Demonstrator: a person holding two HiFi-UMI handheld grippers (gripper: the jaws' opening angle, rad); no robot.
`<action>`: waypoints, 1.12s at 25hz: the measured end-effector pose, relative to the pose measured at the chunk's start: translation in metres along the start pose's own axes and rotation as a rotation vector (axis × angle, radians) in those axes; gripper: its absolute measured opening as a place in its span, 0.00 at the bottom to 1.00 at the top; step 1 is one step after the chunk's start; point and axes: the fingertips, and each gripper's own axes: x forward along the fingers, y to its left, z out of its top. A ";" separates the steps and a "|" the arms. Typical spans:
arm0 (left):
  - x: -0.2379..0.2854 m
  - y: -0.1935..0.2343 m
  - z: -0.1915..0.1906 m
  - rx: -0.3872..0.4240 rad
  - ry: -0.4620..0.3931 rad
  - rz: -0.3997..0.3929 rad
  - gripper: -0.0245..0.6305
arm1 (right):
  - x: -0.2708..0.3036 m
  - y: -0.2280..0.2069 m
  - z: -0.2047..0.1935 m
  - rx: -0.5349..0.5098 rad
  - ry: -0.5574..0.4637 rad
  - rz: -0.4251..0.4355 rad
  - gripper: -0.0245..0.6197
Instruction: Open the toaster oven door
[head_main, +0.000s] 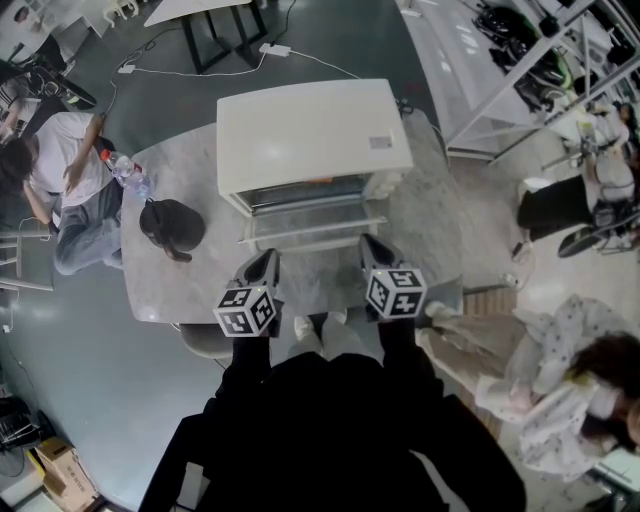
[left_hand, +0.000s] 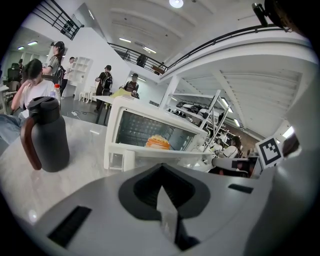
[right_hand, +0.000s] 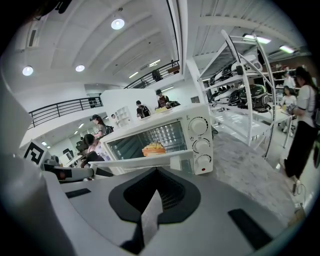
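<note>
Standing far on the marble table, the white toaster oven has its door lowered flat, so the task seems done. Near it, the left gripper and right gripper are pressed closed, holding nothing.

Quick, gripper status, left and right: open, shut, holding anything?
Left gripper: shut, jaws together, nothing between them.
Right gripper: shut, jaws together, nothing between them.

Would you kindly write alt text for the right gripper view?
A white toaster oven sits on a marble table, its door open, orange-topped food inside. The right gripper, tongs shut and empty, points toward it.
</note>
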 end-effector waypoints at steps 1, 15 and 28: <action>0.000 0.000 -0.002 -0.001 0.004 0.000 0.04 | -0.001 -0.001 -0.001 0.000 0.003 -0.001 0.04; -0.003 0.000 -0.023 -0.009 0.051 0.000 0.04 | -0.005 -0.003 -0.023 0.013 0.040 -0.012 0.04; -0.002 0.002 -0.048 -0.011 0.113 0.000 0.04 | -0.005 -0.010 -0.045 0.021 0.086 -0.035 0.04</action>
